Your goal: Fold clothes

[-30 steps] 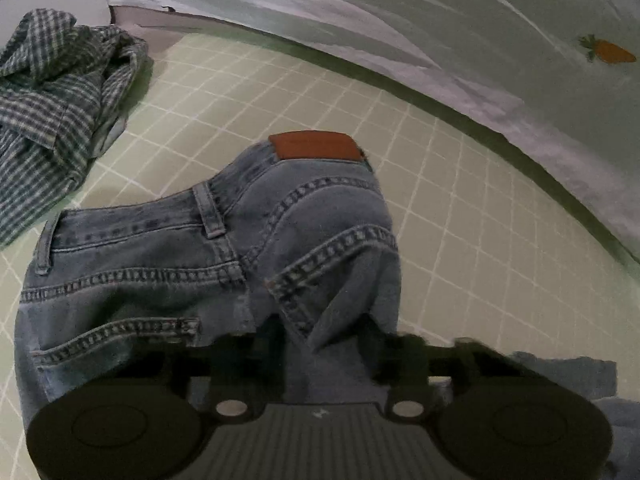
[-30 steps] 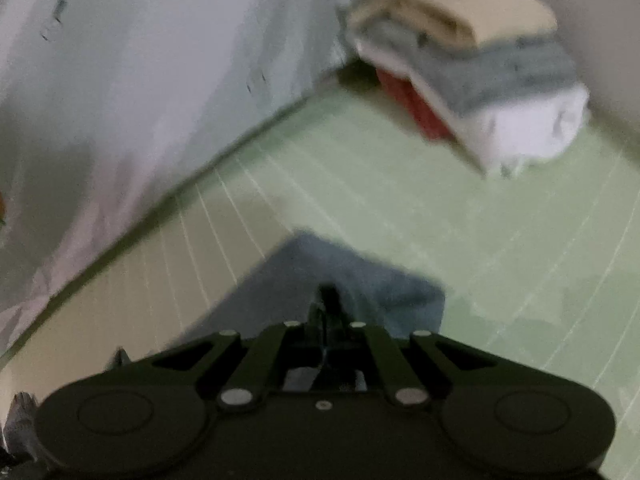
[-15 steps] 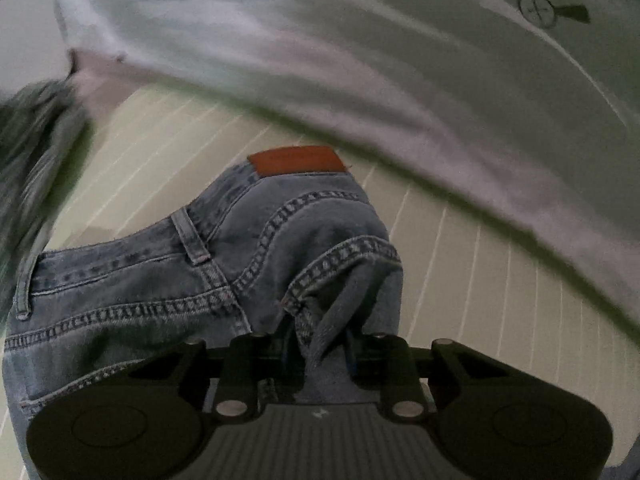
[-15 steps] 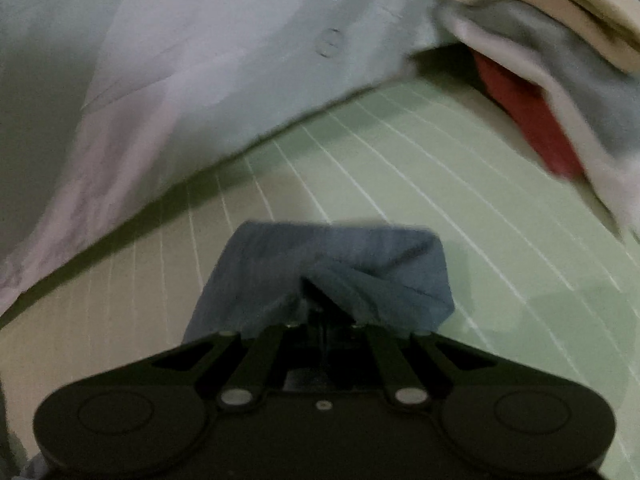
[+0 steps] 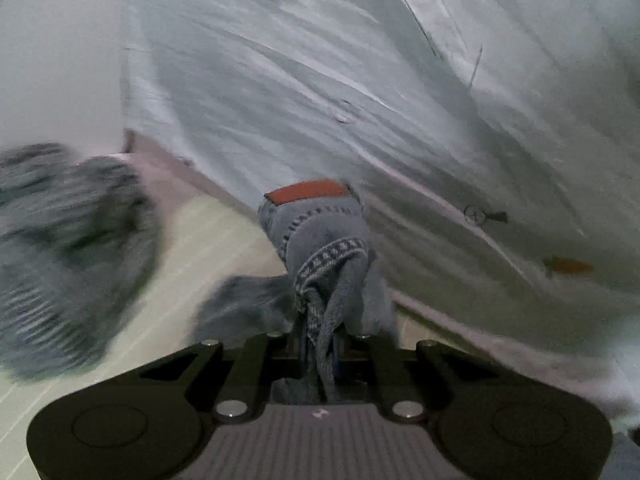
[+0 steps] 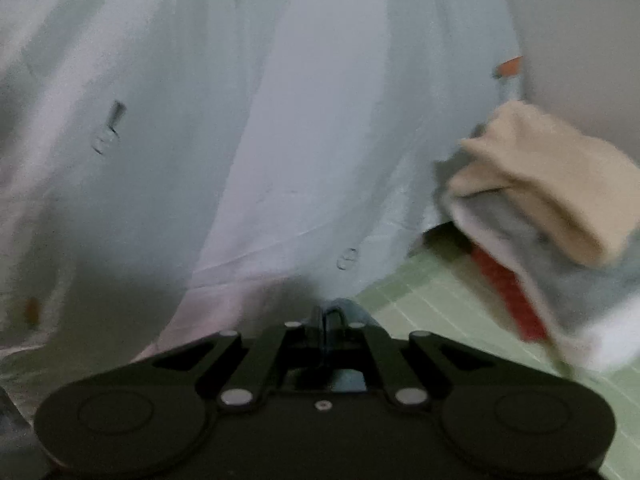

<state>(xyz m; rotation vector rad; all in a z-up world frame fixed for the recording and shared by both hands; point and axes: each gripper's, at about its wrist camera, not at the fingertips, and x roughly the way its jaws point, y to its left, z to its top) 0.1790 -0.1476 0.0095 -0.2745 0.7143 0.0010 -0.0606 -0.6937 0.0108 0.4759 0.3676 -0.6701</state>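
Pale wrinkled sheeting [image 5: 360, 80] fills the upper frame behind the green gridded surface [image 5: 208, 248]; the jeans [image 5: 320, 240], stiff stitched denim with a leather patch, are gathered at centre in the left tool [image 5: 320, 344], just closed on them; blue cloth is pinched in the right tool [image 6: 330, 320]; folding looks barely begun, while soft folded clothes [image 6: 552, 208] are stacked at right.

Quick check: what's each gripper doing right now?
Left gripper: just closed, shut on the jeans.
Right gripper: shut on blue denim, likely the same jeans.
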